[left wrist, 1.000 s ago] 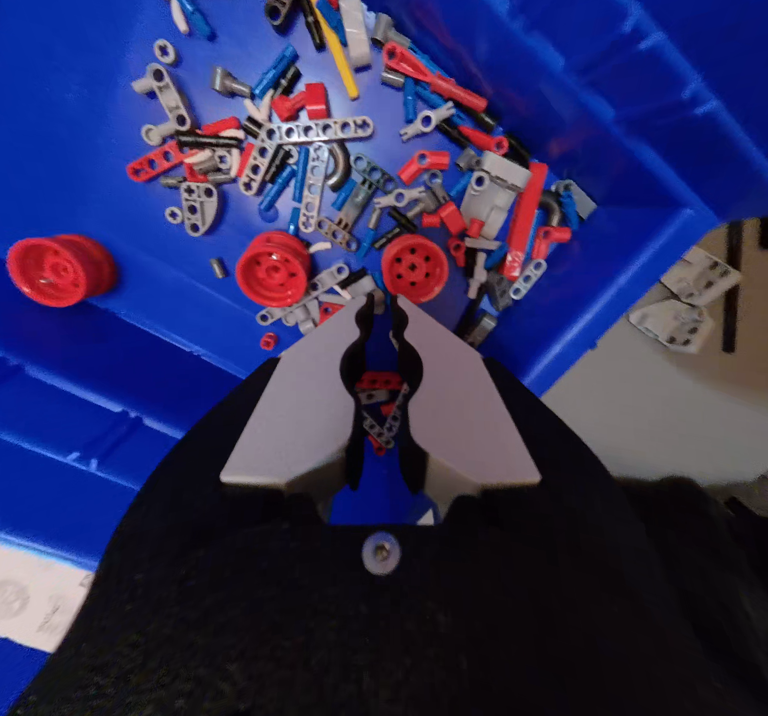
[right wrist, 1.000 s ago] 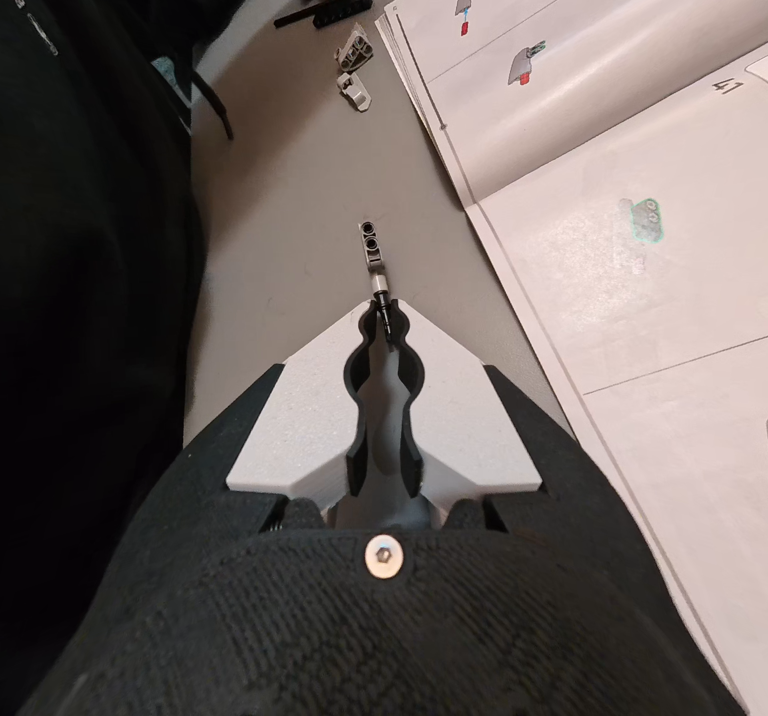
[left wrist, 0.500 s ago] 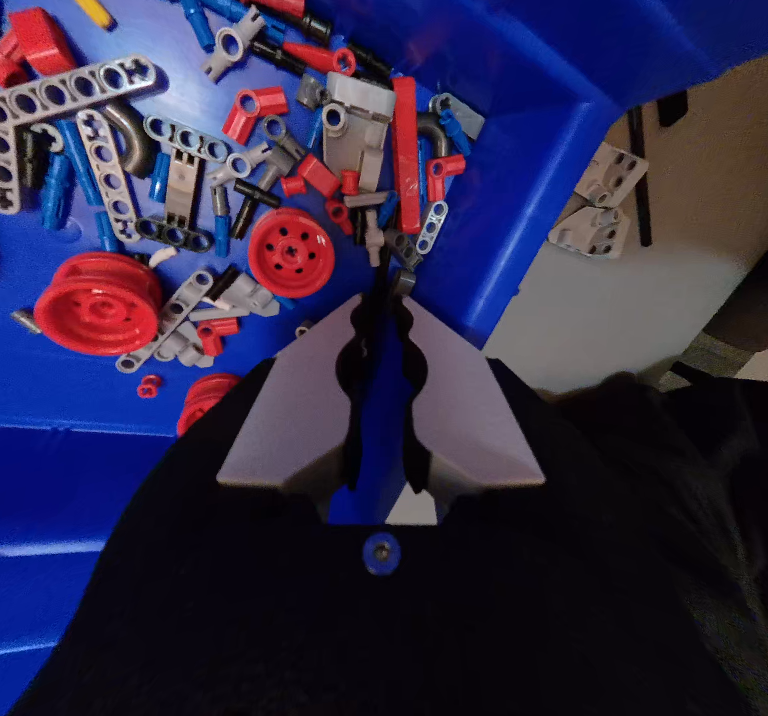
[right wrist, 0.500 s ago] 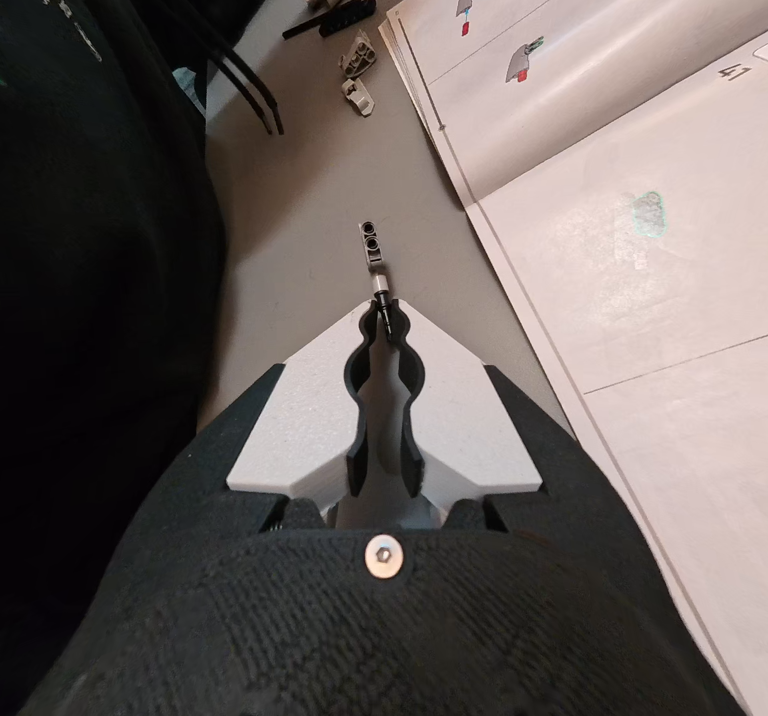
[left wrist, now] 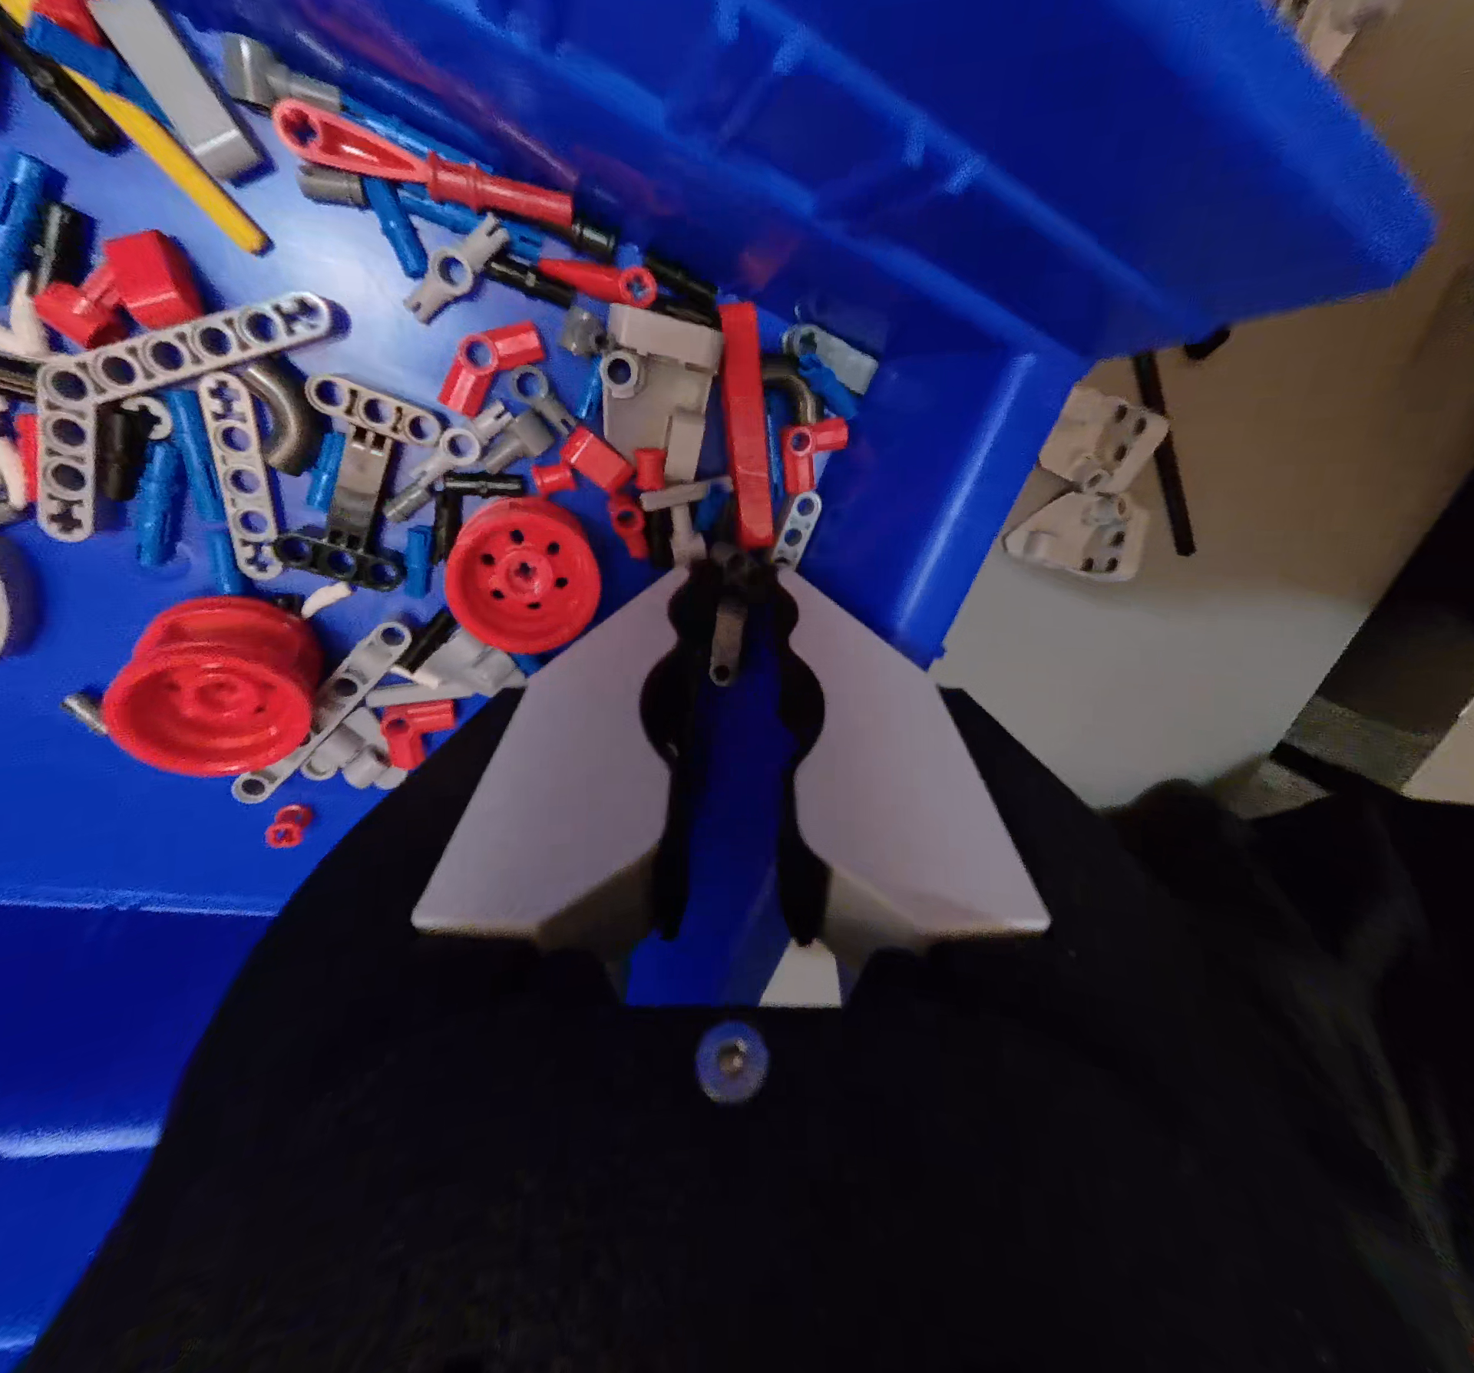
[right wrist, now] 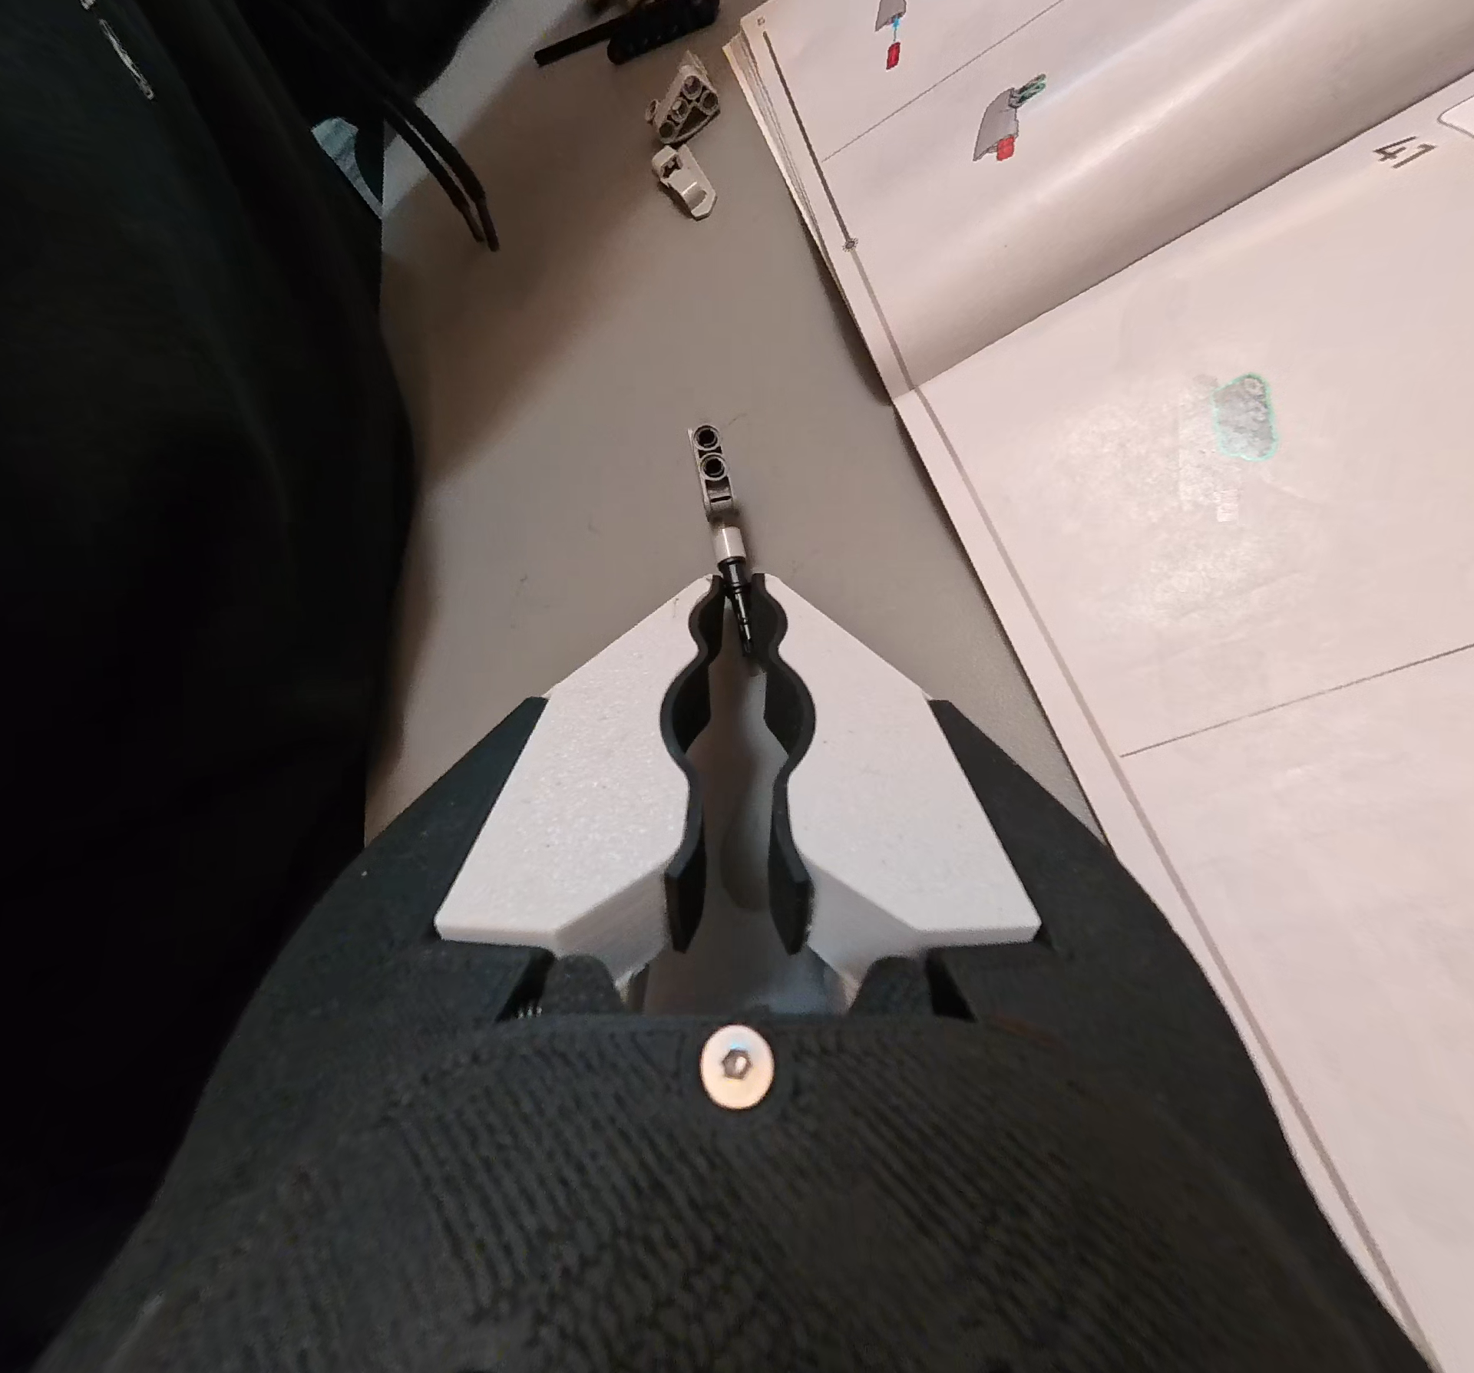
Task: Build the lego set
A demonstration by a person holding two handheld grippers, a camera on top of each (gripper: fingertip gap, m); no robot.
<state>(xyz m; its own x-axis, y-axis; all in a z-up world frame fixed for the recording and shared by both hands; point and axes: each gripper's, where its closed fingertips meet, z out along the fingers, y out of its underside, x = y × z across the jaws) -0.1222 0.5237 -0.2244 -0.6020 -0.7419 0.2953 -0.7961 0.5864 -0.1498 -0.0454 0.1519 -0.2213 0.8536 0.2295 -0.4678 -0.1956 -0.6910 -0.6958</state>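
In the left wrist view, a blue bin holds several loose red, grey, blue and black Technic parts, among them two red wheels. My left gripper is at the bin's right corner. It is shut on a small dark grey connector that hangs back between the jaws. In the right wrist view, my right gripper is shut on a black axle. The axle carries a light grey bush and a grey two-hole connector, held just above the grey table.
An open instruction booklet lies at the right. Small grey pieces and a black beam lie farther off. Dark clothing fills the left. Beside the bin, grey panels and a black axle lie on the table. About 40 cm separates my left fingertips from my right.
My left gripper moved right across the bin to its corner and shut on the dark grey connector. My right gripper kept its hold and stayed nearly still.
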